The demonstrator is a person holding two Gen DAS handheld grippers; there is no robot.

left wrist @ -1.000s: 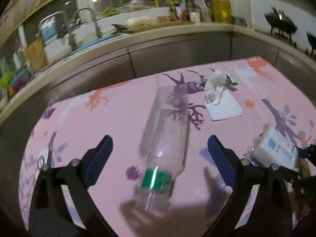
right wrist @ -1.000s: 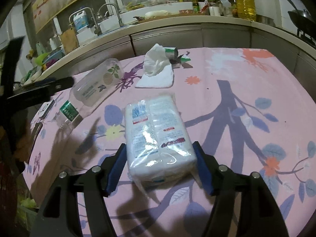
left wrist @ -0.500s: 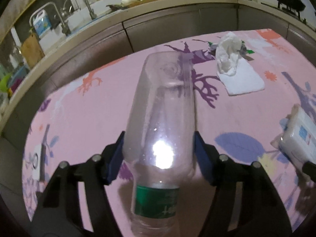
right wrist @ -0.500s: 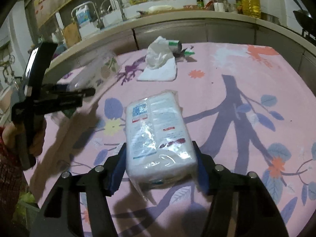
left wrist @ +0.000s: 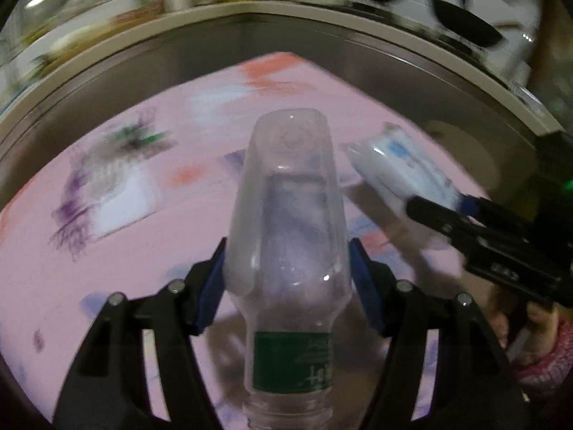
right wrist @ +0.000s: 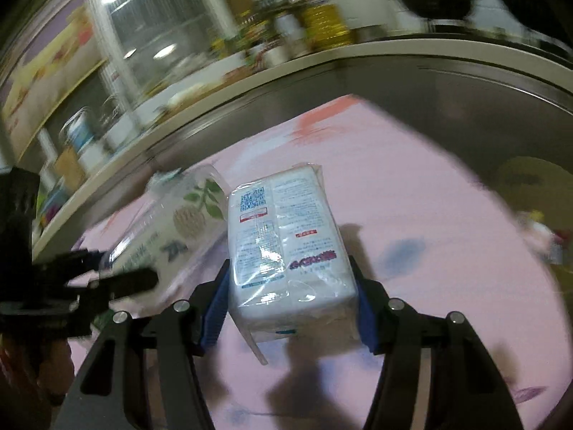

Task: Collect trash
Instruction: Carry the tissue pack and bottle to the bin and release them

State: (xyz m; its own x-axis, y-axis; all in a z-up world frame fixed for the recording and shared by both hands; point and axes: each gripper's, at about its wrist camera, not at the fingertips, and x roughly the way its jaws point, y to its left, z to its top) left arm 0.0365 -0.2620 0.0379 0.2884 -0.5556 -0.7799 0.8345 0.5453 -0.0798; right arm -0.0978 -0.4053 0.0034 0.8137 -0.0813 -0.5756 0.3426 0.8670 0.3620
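My left gripper (left wrist: 286, 279) is shut on a clear plastic bottle (left wrist: 286, 215) with a green label, held above the pink table, its base pointing away. The bottle also shows in the right wrist view (right wrist: 172, 222), with the left gripper (right wrist: 107, 279) at the far left. My right gripper (right wrist: 290, 301) is shut on a white tissue pack (right wrist: 286, 243) in clear wrap, lifted off the table. The pack also shows in the left wrist view (left wrist: 401, 172), with the right gripper (left wrist: 447, 211) at the right. A crumpled white tissue on a white napkin (left wrist: 114, 193) lies on the table, blurred.
The pink floral tablecloth (left wrist: 143, 251) covers the table. A grey counter (right wrist: 322, 79) runs behind it with bottles and a pan (right wrist: 433, 0). A yellowish bin-like shape (right wrist: 530, 179) shows past the table's right edge, blurred.
Both grippers have lifted their loads off the table and swung right. The left gripper closed on the bottle about half a second ago. The views are motion-blurred.
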